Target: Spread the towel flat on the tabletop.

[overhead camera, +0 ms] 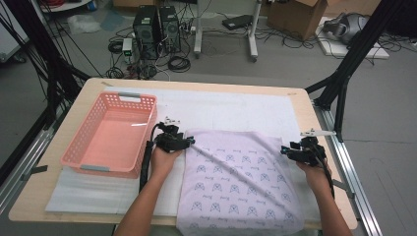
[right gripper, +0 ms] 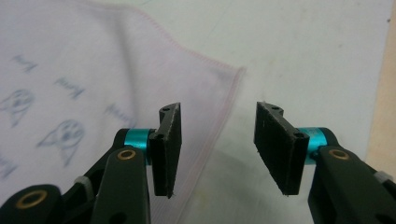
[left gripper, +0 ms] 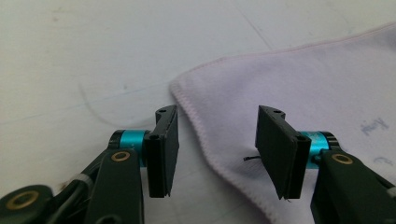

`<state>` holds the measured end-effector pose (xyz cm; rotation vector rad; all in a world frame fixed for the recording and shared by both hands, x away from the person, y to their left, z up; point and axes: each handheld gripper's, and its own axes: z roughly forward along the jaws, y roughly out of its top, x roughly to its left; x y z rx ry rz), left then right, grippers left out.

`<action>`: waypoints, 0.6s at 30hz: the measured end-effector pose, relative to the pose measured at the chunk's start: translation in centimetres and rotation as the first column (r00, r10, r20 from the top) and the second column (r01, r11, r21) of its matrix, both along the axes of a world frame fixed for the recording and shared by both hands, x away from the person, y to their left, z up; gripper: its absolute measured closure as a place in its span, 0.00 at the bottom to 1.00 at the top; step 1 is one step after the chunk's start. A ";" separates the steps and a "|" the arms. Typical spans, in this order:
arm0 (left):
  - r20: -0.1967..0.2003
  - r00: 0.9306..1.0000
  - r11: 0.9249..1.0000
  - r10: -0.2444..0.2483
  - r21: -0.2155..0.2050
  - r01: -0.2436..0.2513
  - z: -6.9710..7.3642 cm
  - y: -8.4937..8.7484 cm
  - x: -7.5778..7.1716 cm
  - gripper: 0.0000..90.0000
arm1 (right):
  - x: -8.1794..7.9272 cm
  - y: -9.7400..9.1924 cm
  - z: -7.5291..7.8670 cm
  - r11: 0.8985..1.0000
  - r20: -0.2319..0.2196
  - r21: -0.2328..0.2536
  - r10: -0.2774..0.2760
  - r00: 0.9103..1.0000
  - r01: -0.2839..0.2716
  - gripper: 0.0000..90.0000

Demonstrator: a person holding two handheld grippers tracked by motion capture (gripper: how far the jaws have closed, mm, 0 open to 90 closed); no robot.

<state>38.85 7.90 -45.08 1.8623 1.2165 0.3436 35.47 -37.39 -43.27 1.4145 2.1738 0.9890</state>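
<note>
A pale lilac cloth (overhead camera: 241,182) printed with small dark figures lies spread on the white mat, its near edge hanging over the table's front. My left gripper (overhead camera: 189,141) sits at the cloth's far left corner. In the left gripper view the left gripper (left gripper: 217,154) is open and the cloth (left gripper: 303,79) corner lies flat under the gap, untouched by the pads. My right gripper (overhead camera: 284,150) rests at the far right corner. In the right gripper view the right gripper (right gripper: 217,149) is open too, with the hemmed edge of the cloth (right gripper: 93,60) running beneath its left jaw.
An empty pink plastic basket (overhead camera: 110,135) stands on the left of the table, close to my left hand. The white mat (overhead camera: 221,105) covers most of the wooden tabletop (overhead camera: 305,113). Black frame posts (overhead camera: 344,73) rise at the table's corners.
</note>
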 end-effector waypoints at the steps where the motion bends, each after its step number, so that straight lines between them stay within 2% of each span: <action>1: 0.015 1.000 1.000 0.001 0.021 -0.002 0.0 -0.4 -0.1 0.56 | 0.6 0.2 0.0 1.000 -0.001 0.004 0.004 1.000 -0.004 0.57; 3: 0.048 0.999 0.995 0.007 0.102 -0.012 0.0 -0.9 -0.3 0.68 | 1.8 0.7 -0.3 1.000 -0.012 -0.022 0.008 1.000 -0.009 0.58; 4: 0.051 0.999 0.994 0.005 0.111 -0.011 0.1 -0.7 -0.3 0.80 | 2.3 1.0 -0.5 0.999 -0.024 -0.039 0.016 1.000 -0.017 0.60; 5: 0.027 1.000 0.996 0.011 0.084 -0.013 0.1 -0.4 -0.2 0.97 | 2.9 1.3 -0.7 0.999 -0.036 -0.049 0.020 0.999 -0.022 0.62; 6: 0.022 1.000 0.997 0.023 0.080 -0.024 0.2 -0.2 -0.2 0.96 | 3.2 1.5 -0.8 0.999 -0.021 -0.046 0.018 1.000 -0.019 0.70; 7: 0.020 0.999 0.995 0.027 0.096 -0.029 0.3 0.1 -0.2 0.97 | 3.4 1.6 -0.8 0.999 -0.024 -0.031 0.031 0.999 -0.031 0.85; 8: 0.020 0.999 0.994 0.046 0.095 -0.048 0.5 0.6 -0.2 0.97 | 3.6 1.9 -0.8 0.998 -0.025 -0.027 0.052 0.998 -0.052 0.94; 10: 0.027 0.996 0.993 0.079 0.085 -0.081 0.8 1.6 -0.3 0.97 | 3.9 2.8 -0.6 0.993 -0.024 -0.063 0.098 0.995 -0.099 0.96; 11: 0.038 0.995 0.992 0.095 0.086 -0.098 1.0 2.1 -0.3 0.98 | 4.2 3.1 -0.5 0.990 -0.030 -0.061 0.123 0.992 -0.124 0.96; 13: 0.040 0.991 0.990 0.126 0.064 -0.128 1.1 2.8 -0.3 0.98 | 4.4 3.5 -0.1 0.988 0.010 -0.081 0.135 0.991 -0.134 0.97; 14: 0.028 0.991 0.990 0.133 0.046 -0.134 1.0 2.9 -0.2 0.98 | 4.5 3.6 0.1 0.989 0.028 -0.085 0.128 0.991 -0.125 0.97; 16: 0.018 0.993 0.992 0.115 0.048 -0.115 0.7 2.4 -0.1 0.97 | 4.9 3.4 0.3 0.990 0.055 -0.097 0.105 0.993 -0.099 0.97; 17: 0.013 0.995 0.993 0.102 0.051 -0.102 0.6 1.9 -0.1 0.94 | 5.1 3.2 0.3 0.991 0.061 -0.110 0.087 0.994 -0.080 0.97; 18: 0.017 0.995 0.994 0.098 0.055 -0.098 0.5 1.5 -0.1 0.87 | 5.3 2.9 0.2 0.990 0.063 -0.134 0.063 0.996 -0.054 0.97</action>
